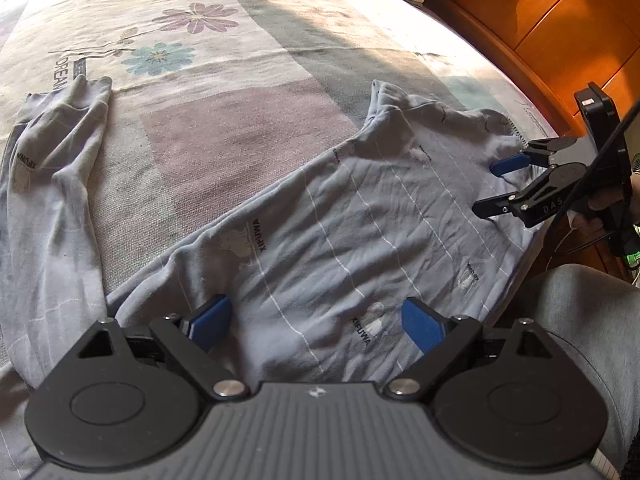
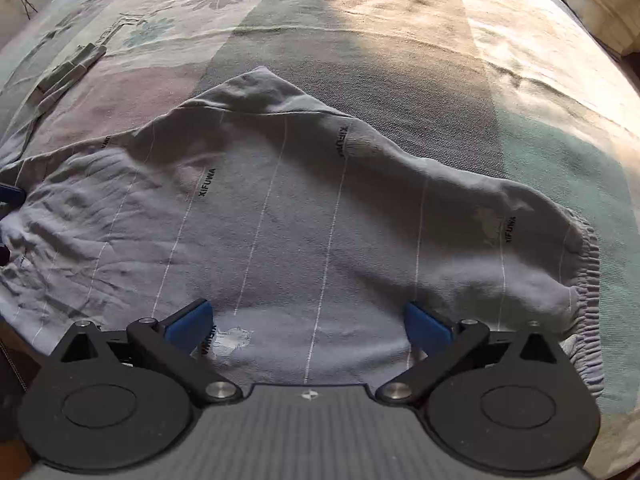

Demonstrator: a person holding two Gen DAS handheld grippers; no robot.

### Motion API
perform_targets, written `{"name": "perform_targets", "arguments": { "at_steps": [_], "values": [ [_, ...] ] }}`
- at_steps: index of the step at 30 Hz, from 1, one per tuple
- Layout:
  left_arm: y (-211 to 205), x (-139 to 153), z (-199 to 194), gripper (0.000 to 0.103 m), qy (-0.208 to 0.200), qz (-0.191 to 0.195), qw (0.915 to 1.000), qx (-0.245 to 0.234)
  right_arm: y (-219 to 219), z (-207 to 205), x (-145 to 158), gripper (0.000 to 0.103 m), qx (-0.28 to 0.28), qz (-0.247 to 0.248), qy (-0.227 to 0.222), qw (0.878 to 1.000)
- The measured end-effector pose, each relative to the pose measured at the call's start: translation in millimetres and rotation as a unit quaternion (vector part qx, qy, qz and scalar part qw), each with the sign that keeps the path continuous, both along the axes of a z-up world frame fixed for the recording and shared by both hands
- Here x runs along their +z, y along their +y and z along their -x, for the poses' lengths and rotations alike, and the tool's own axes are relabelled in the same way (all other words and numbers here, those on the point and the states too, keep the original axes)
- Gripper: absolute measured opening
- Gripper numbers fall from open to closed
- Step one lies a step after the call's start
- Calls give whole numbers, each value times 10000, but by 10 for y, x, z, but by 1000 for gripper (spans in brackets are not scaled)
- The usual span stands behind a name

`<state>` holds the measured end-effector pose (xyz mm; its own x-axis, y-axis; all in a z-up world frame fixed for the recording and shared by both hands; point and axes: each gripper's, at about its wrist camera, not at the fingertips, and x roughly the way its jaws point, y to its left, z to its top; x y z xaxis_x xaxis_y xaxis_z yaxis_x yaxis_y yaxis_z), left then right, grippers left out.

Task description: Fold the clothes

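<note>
— What writing could you read on the cloth?

— "XIFUWA" in small dark letters, repeated over the grey-blue pyjama trousers (image 2: 304,216), each time beside a pale little print I couldn't make out. Thin white stripes ran along the fabric. The bed cover (image 1: 224,128) had purple and blue flowers and a word starting "DREAM", the rest hidden under a trouser leg. On the side of the right hand-held gripper (image 1: 490,188) I read "DAS".

— Where were the trousers, and how did they lie?

— Spread flat on the bed, at its near edge. From the right wrist camera the gathered elastic waistband (image 2: 588,264) sat at the right end and the cloth stretched leftwards, so the long axis ran across the view. From the left wrist camera one leg (image 1: 52,184) bent away up the left side, its cuff end reaching the flower print.

— And your grippers?

— Both had their jaws spread wide, nothing clamped. The left hand-held gripper (image 1: 316,322) hovered over the wrinkled middle of the trousers, cloth showing between its blue pads (image 1: 424,326); whether the tips touched the fabric I couldn't tell. The right one, seen from the left camera, was at the waistband end, jaws apart over the fabric. A wooden headboard (image 1: 560,20) showed past the bed's far corner, and a grey-clad knee (image 1: 588,320) next to the mattress.
</note>
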<state>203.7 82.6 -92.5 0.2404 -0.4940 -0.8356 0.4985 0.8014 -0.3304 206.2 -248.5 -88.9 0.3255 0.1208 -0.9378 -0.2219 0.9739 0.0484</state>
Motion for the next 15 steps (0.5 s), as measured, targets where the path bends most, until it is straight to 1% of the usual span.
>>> {"name": "perform_targets", "arguments": {
  "at_steps": [4, 9, 14, 15],
  "values": [
    [1, -12, 43, 96, -96, 80, 9997, 229, 9, 42, -4, 103, 30, 10, -116, 9999],
    [14, -25, 107, 96, -262, 198, 9981, 517, -2, 154, -24, 103, -27, -18, -460, 9989],
    [-65, -51, 244, 96, -722, 42, 9955, 613, -34, 264, -49, 103, 33, -104, -870, 9961],
    [-105, -71, 300, 96, -918, -65, 9940, 588, -42, 289, -57, 103, 58, -127, -978, 9951]
  ]
}}
